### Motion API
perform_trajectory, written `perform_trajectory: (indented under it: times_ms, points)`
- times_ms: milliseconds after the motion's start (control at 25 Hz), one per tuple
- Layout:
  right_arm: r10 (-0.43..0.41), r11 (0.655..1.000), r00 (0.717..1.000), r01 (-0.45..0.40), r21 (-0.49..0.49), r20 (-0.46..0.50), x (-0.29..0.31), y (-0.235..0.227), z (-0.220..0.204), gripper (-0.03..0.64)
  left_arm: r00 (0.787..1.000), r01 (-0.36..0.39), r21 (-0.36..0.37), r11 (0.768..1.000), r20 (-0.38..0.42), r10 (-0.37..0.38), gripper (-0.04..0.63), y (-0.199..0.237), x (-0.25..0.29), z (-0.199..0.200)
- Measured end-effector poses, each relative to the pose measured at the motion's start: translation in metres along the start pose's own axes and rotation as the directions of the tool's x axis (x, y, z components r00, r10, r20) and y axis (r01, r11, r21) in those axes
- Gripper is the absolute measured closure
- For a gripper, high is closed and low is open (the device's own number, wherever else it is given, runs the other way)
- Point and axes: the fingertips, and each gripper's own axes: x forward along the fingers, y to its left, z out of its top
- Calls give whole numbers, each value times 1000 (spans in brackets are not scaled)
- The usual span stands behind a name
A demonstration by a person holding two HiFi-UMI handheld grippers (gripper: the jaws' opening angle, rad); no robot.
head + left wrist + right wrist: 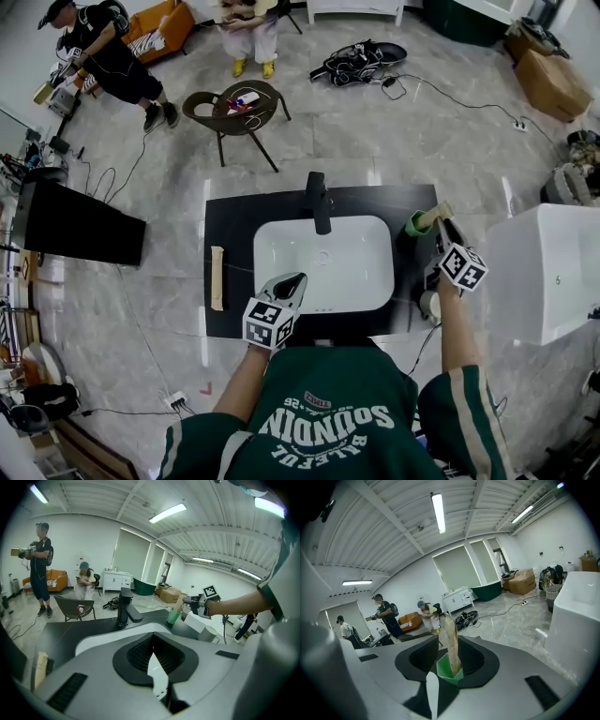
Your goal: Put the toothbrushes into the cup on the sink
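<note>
A green cup [416,224] stands at the right end of the black counter [234,225]. A tan toothbrush [450,641] stands upright in the green cup [449,671]. My right gripper [439,228] is right at the cup; its jaws stand apart on either side of the brush and no pad presses on it. A second tan toothbrush [217,277] lies on the counter's left end, also seen low at the left as the toothbrush [41,665]. My left gripper [289,283] hovers over the basin's front rim, its jaws together with nothing between them.
A black faucet [319,199] rises behind the white basin [323,262]. A white tub [548,272] stands right of the counter, and a pale round container [429,305] sits at its front right corner. Beyond are a chair [234,105], floor cables and two people.
</note>
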Motion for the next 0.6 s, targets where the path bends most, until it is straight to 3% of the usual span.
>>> perform_trajectory:
  times_ms: [600]
  points:
    - [-119,993,992,119,9,42,-32,35,-30,513,998,62,-6,998,4,-62,584,11,-9,-5]
